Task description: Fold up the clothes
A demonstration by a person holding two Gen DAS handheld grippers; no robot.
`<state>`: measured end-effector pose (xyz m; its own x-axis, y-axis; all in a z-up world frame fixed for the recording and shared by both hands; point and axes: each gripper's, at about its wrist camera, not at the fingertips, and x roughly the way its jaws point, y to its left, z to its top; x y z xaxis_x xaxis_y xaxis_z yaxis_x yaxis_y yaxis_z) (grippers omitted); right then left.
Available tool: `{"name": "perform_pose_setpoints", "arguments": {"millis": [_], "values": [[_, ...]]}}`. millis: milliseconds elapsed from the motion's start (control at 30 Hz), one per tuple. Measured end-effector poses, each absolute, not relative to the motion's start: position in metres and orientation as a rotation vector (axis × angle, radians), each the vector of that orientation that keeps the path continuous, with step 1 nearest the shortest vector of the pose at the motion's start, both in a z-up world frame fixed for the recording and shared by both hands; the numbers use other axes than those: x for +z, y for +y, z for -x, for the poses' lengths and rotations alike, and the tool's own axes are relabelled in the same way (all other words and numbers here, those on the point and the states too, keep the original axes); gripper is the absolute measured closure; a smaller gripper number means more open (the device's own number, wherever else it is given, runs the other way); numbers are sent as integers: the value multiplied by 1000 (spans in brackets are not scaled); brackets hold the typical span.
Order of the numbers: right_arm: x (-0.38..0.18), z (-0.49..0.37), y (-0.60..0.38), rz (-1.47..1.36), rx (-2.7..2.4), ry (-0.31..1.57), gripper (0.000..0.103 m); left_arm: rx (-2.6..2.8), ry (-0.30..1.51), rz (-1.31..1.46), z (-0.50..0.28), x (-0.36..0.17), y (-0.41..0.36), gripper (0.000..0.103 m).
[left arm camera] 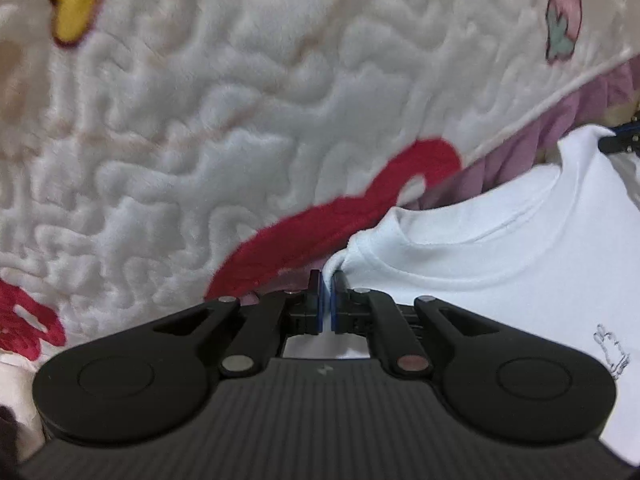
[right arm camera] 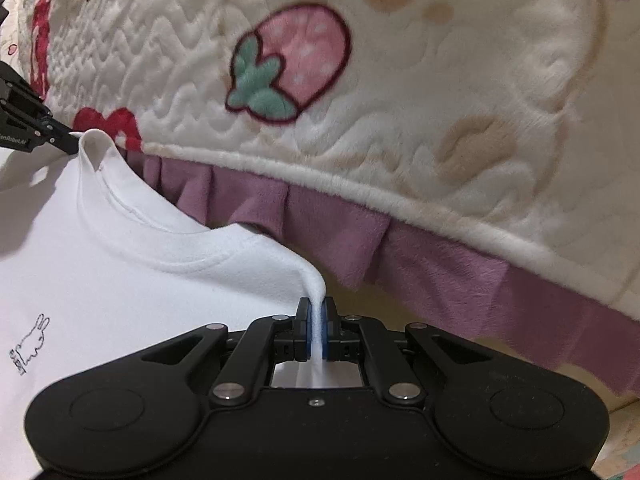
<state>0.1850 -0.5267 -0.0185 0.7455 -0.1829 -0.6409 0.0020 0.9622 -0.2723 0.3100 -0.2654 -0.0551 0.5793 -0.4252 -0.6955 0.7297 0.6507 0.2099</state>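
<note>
Two corners of one white T-shirt [right arm camera: 120, 248] are pinched at the shoulders, either side of the ribbed collar [right arm camera: 132, 208]. Left hand-held gripper [left arm camera: 329, 280]: blue pads together on a fold of shoulder cloth, shirt spreading off to its right. Right hand-held gripper [right arm camera: 318, 308]: clamped likewise on the other shoulder, shirt spreading to its left. Small rabbit outline [right arm camera: 34, 338] on the chest (line drawing, fine detail unreadable). Beyond the collar lies a quilted cream blanket [right arm camera: 400, 120] with a purple ruffle [right arm camera: 360, 240] and a strawberry motif [right arm camera: 292, 66].
</note>
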Motion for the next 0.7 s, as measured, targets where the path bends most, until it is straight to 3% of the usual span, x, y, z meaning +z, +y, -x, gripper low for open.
{"name": "perform_pose_setpoints", "arguments": {"millis": [167,233,267,300,367,533,700], "values": [[-44,-192,-533,235,-98,768,97,-666,680,-556,-314,-84,-274,99],[-46,-188,-539,196,-147,758,87,-623,672,-596,-312,-95,-279,94],[-47,-186,-542,176,-177,751,76,-601,654,-635,-309,-100,-282,87],[-45,-180,-549,125,-189,746,73,-568,624,-682,-302,-101,-285,79],[-37,-157,-568,-6,-182,732,72,-508,565,-747,-287,-99,-290,41],[-24,-64,-631,-332,-212,735,70,-666,624,-530,-246,-62,-289,38],[-27,56,-694,-555,-376,700,58,-907,655,-486,-175,-47,-338,38]]}}
